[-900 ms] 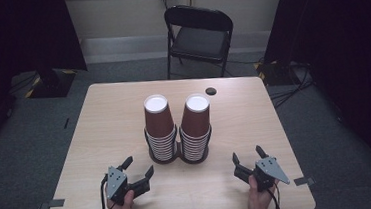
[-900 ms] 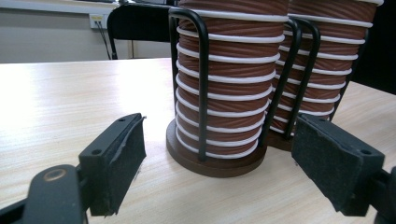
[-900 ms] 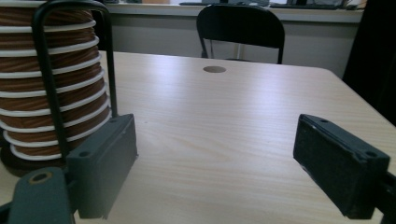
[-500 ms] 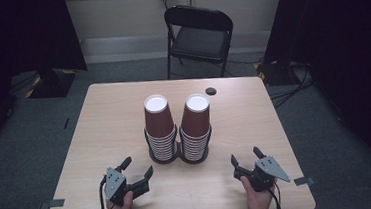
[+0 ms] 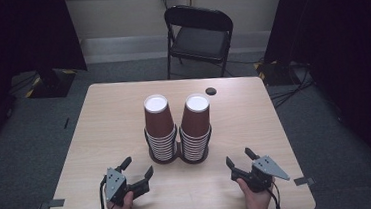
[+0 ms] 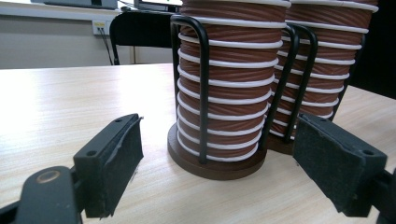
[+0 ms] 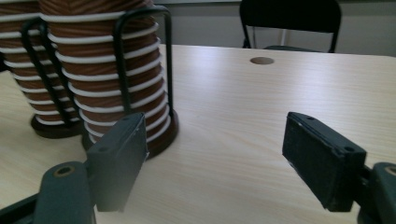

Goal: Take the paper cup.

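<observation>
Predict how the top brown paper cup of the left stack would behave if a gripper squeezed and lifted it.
The top brown paper cup is thin-walled paper, so it would probably dent under a hard squeeze. It looks light and should likely lift easily. It sits nested in the stack inside the black wire holder, so the cup beneath might cling and rise with it.

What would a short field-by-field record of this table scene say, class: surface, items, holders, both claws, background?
surface: pale wooden table
items: two stacks of brown paper cups, left stack, right stack
holders: black wire racks on round bases, side by side
left claw: open, empty, near the table's front edge
right claw: open, empty
background: black folding chair
</observation>
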Motion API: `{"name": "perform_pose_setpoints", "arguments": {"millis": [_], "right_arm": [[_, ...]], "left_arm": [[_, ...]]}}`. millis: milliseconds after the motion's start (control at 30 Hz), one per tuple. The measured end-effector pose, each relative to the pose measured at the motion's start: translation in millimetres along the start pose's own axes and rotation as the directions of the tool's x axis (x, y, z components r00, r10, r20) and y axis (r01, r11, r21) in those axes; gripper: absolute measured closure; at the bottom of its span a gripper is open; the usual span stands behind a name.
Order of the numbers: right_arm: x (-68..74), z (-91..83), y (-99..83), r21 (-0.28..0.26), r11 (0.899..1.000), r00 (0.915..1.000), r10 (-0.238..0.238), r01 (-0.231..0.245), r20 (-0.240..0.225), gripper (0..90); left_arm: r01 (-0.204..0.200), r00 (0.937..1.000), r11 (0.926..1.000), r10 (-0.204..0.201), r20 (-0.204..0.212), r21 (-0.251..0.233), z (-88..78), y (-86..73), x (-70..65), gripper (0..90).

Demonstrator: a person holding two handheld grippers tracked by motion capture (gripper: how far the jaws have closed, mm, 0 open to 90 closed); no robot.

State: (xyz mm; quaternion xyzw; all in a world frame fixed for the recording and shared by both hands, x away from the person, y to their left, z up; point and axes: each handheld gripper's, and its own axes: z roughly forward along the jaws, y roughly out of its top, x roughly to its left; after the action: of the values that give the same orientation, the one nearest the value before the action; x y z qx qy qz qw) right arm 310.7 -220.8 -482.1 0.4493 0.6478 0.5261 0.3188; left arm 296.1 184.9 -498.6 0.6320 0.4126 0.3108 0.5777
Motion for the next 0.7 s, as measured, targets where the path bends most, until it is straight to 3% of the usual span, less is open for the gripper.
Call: {"name": "perform_pose_setpoints", "arguments": {"millis": [167,400,500,700], "right_arm": [[5.7,7.8,13.1,-0.003,1.0,0.9974,0.006,-0.006,-0.072,20.7],[11.2,13.6,27.5,-0.019,1.0,0.9957,-0.008,0.007,-0.093,20.9],[13.5,13.7,36.3,-0.039,0.999,0.9925,0.015,-0.02,-0.122,20.8],[16.0,17.1,54.6,-0.049,0.999,0.9856,-0.005,-0.003,-0.169,17.5]], "left_arm": [[-0.001,1.0,1.0,0.001,0.004,0.001,0.1,0.0,0.0,15.8],[0.0,1.0,1.0,0.0,0.01,-0.001,-0.1,0.0,0.2,16.1],[0.001,1.0,1.0,-0.001,0.006,0.0,0.0,0.0,0.3,16.1],[0.004,1.0,1.0,-0.004,0.003,0.003,0.3,0.1,-0.1,16.1]]}}
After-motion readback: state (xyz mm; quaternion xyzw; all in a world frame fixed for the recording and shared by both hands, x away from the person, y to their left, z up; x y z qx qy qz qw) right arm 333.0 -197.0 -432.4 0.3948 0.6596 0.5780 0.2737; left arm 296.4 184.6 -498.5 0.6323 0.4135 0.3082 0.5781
